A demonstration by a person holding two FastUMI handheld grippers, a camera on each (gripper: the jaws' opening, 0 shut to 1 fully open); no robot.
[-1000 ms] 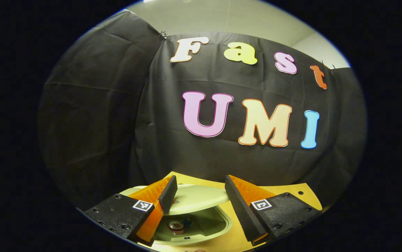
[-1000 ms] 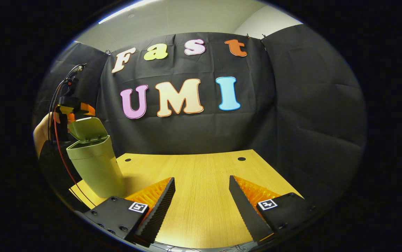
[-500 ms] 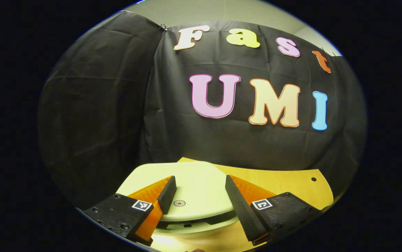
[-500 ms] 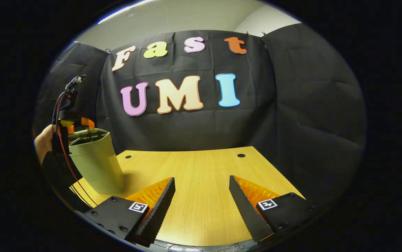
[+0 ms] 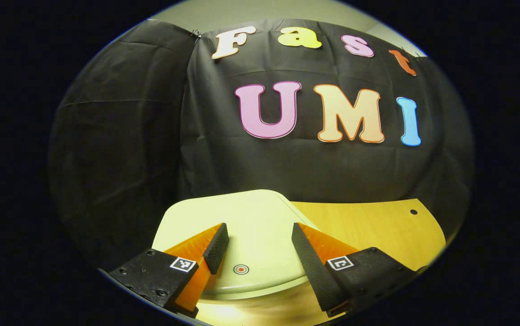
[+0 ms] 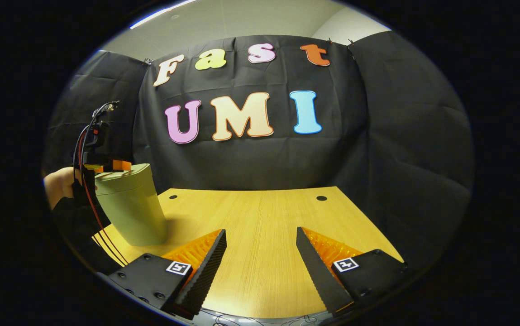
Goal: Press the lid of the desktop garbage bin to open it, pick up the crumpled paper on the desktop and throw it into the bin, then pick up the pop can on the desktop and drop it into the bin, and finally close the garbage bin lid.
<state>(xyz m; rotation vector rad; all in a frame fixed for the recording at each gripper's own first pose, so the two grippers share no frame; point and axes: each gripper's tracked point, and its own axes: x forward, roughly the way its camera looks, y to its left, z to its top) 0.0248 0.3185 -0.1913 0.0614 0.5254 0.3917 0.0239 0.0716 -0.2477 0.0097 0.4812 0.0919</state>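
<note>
The pale green bin [image 6: 131, 213] stands upright at the left of the wooden table [image 6: 260, 213]. Its lid [image 6: 124, 174] lies flat and closed. In the left gripper view the lid [image 5: 250, 217] sits right under my left gripper [image 5: 259, 231], which is open, its fingers resting on or just above the lid on either side of a small red round mark [image 5: 240, 269]. The right gripper view shows that left gripper [image 6: 119, 165] on top of the bin, held by a hand [image 6: 60, 181]. My right gripper [image 6: 260, 233] hangs open over the table, holding nothing.
Two small holes [image 6: 172, 197] [image 6: 321, 198] mark the table's far edge, just before the black cloth wall. Red and black cables [image 6: 81, 149] run from the left gripper down past the bin. Bare wood [image 5: 368, 226] lies to the right of the bin.
The lid, tilted up a second ago with a can showing inside the bin, has swung down flat under my left gripper. The right gripper has barely moved.
</note>
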